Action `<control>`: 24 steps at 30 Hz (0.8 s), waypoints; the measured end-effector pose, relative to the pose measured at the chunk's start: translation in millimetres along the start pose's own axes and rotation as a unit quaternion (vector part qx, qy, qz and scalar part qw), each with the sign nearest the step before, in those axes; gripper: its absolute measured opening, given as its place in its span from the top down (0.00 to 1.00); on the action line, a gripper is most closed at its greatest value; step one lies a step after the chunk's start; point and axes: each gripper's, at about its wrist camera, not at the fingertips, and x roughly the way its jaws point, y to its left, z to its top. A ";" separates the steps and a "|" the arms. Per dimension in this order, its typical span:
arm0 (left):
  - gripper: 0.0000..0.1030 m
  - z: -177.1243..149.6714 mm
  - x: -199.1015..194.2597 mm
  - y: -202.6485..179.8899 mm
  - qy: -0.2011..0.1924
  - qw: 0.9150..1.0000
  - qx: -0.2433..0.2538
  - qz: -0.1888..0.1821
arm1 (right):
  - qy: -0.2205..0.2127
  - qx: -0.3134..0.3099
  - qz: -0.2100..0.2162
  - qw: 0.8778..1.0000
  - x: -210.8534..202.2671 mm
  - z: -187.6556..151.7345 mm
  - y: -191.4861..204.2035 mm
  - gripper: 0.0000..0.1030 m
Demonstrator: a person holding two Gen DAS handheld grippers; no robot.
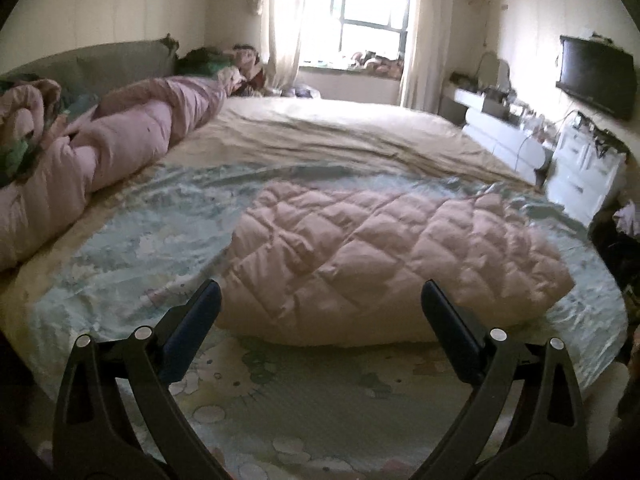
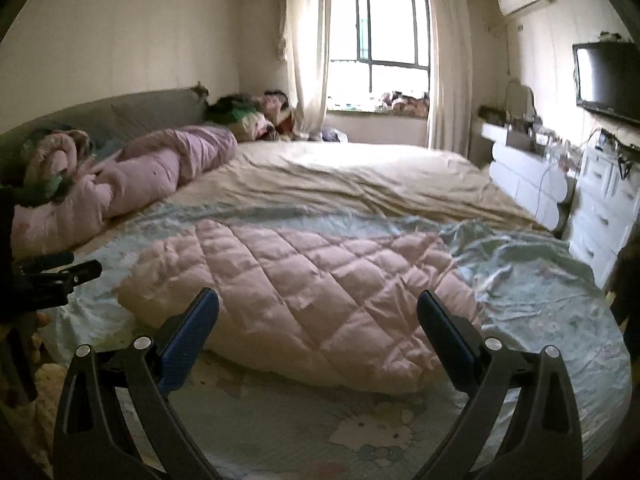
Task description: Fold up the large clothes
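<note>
On bed [image 1: 360, 128], near side: puffy quilted coat [image 1: 384, 256], soft, light, slippery-looking; best pinched at corners; left gripper [image 1: 320, 304] and right gripper [image 2: 318, 312] wide, empty

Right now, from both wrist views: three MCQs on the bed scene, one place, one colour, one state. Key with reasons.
1. The folded quilted jacket lies on:
A. bare tan bedsheet
B. pale blue cartoon-print sheet
C. white drawers

2. The rolled duvet along the headboard is:
A. pink
B. navy
C. yellow

3. The right gripper is:
A. shut on the jacket
B. shut, empty
C. open, empty

Key:
1 B, the cartoon-print sheet shows all round the jacket.
2 A, pink in both views.
3 C, its jaws stand wide apart with nothing between the pads.
</note>
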 end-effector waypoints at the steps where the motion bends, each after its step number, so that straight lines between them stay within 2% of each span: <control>1: 0.09 -0.3 -8.1 -1.4 -0.006 1.000 0.001 -0.002 | -0.006 0.001 0.002 1.000 -4.9 -0.6 2.5 0.04; 6: 0.09 -9.7 -25.4 -4.3 -0.009 1.000 -0.007 -0.006 | -0.015 0.001 0.011 1.000 -23.3 -5.0 15.8 0.04; 9: 0.09 -21.5 -29.4 -2.3 -0.005 1.000 -0.012 -0.011 | -0.019 0.001 0.002 1.000 -29.3 -11.4 21.6 0.04; 13: 0.09 -40.9 -30.9 1.3 0.004 1.000 -0.020 -0.008 | -0.010 0.020 -0.019 1.000 -31.6 -26.9 28.6 0.04; 17: 0.09 -63.7 -26.1 5.0 0.017 1.000 -0.019 -0.009 | -0.012 0.008 -0.061 0.998 -32.3 -51.5 43.5 0.04; 20: 0.09 -70.0 -23.3 5.4 0.028 0.999 -0.028 -0.014 | 0.001 0.007 -0.078 0.997 -25.2 -64.2 52.3 0.04; 24: 0.09 -71.5 -23.5 1.2 0.029 0.999 -0.019 -0.017 | 0.038 0.018 -0.059 0.997 -10.9 -73.9 59.2 0.04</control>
